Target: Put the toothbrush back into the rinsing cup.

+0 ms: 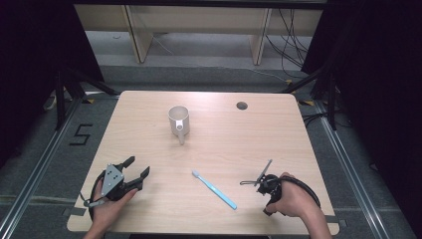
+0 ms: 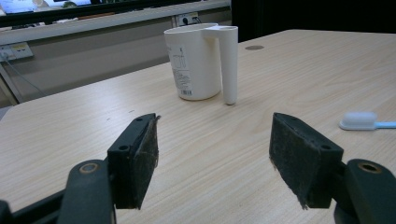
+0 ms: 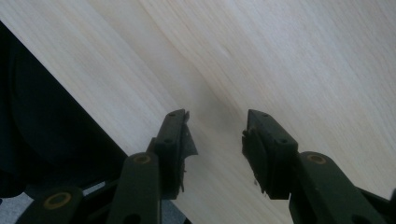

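Observation:
A white mug point(image 1: 178, 119) stands upright at the table's middle back, its straight handle turned toward me. A light-blue toothbrush point(image 1: 215, 189) with a white head lies flat at the front centre, head pointing back left. My left gripper point(image 1: 138, 167) rests at the front left, open, its jaws aimed at the mug. In the left gripper view, the left gripper point(image 2: 212, 126) holds nothing; the mug point(image 2: 196, 60) is ahead and the toothbrush head point(image 2: 358, 120) at right. My right gripper point(image 1: 268, 191) sits at the front right, tilted down. The right gripper point(image 3: 217, 126) is open over bare wood.
The wooden table point(image 1: 149, 109) has a round cable hole point(image 1: 242, 105) at the back right. In the right gripper view the table's edge point(image 3: 79, 116) runs close by the jaws. Beyond the table are a wooden frame point(image 1: 139, 40), floor cables point(image 1: 291, 45) and black curtains.

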### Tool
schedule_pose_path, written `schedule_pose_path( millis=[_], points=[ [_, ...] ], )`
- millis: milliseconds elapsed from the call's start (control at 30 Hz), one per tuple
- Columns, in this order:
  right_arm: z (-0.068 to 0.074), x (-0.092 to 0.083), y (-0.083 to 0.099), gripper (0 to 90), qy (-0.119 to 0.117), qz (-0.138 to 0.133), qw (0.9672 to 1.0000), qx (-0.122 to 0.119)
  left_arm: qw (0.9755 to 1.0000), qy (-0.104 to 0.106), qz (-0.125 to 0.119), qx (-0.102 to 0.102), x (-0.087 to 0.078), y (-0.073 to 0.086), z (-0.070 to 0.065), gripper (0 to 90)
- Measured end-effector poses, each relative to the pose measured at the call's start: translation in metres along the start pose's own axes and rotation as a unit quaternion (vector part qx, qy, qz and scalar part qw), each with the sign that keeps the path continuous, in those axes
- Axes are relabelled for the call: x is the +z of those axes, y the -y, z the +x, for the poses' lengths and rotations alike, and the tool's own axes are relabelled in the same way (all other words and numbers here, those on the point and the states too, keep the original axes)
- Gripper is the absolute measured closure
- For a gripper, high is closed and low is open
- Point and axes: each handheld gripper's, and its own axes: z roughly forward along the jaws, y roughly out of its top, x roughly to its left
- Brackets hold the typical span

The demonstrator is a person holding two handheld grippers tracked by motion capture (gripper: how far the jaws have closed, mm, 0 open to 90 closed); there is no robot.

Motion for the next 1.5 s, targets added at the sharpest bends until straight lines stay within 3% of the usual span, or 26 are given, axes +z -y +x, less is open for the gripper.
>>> schedule_pose_path(
  millis=[67,100,167,233,333,433,633,667,867,1000,1067,1100,1233,1367,1400,1500],
  points=[
    [0.001,0.000,-0.005,59.5,0.001,0.005,0.9999,-0.009,1.0000,0.000,0.000,-0.001,0.000,0.000,0.000,32.1],
    [0.004,0.000,-0.008,59.6,0.003,0.007,1.0000,0.003,1.0000,0.000,0.000,-0.002,0.000,0.000,0.000,32.1],
    [0.007,0.000,-0.013,59.5,0.006,0.012,0.9999,0.000,1.0000,0.001,0.003,-0.001,0.000,0.000,0.000,32.1],
    [0.008,0.001,-0.018,59.1,0.005,0.002,0.9999,-0.014,1.0000,0.001,0.001,0.001,0.000,0.000,0.000,32.1],
    [0.013,-0.001,-0.026,58.8,0.006,0.006,0.9999,-0.006,1.0000,0.001,0.001,0.001,0.000,0.000,0.000,32.1],
    [0.013,-0.001,-0.032,58.8,0.011,0.000,0.9996,-0.027,1.0000,0.001,0.001,0.001,0.000,0.000,0.000,32.1],
    [0.025,-0.002,-0.046,58.1,0.006,-0.005,0.9999,-0.014,1.0000,0.003,-0.005,0.000,0.002,0.000,0.000,32.1],
    [0.024,-0.001,-0.048,58.0,0.004,-0.010,0.9997,-0.024,1.0000,0.001,0.000,0.002,0.000,0.000,0.000,32.1],
    [0.030,-0.002,-0.062,57.7,0.011,-0.015,0.9995,-0.028,1.0000,0.002,0.003,0.000,0.000,0.000,0.000,32.1],
    [0.035,-0.005,-0.072,56.8,0.009,-0.023,0.9995,-0.017,1.0000,0.001,0.003,-0.001,0.000,0.000,0.000,32.1],
    [0.035,-0.004,-0.078,56.8,0.003,-0.030,0.9990,-0.033,1.0000,0.001,0.003,0.000,0.000,0.000,0.000,32.1],
    [0.037,-0.004,-0.080,57.0,0.006,-0.026,0.9994,-0.024,1.0000,0.001,0.002,0.000,0.000,0.000,0.000,32.0],
    [0.041,-0.001,-0.091,57.1,-0.001,-0.026,0.9993,-0.029,1.0000,0.002,0.002,-0.002,0.000,0.000,0.001,32.0],
    [0.044,0.003,-0.100,57.5,0.006,-0.016,0.9993,-0.034,1.0000,0.002,0.003,-0.002,0.000,0.000,0.001,32.0],
    [0.044,0.004,-0.102,57.5,0.004,-0.015,0.9989,-0.045,1.0000,0.002,0.003,-0.001,0.000,0.000,0.001,32.0],
    [0.046,0.007,-0.109,57.8,0.004,-0.014,0.9991,-0.040,1.0000,0.002,0.002,-0.002,0.000,0.000,0.001,32.0]
  ],
)
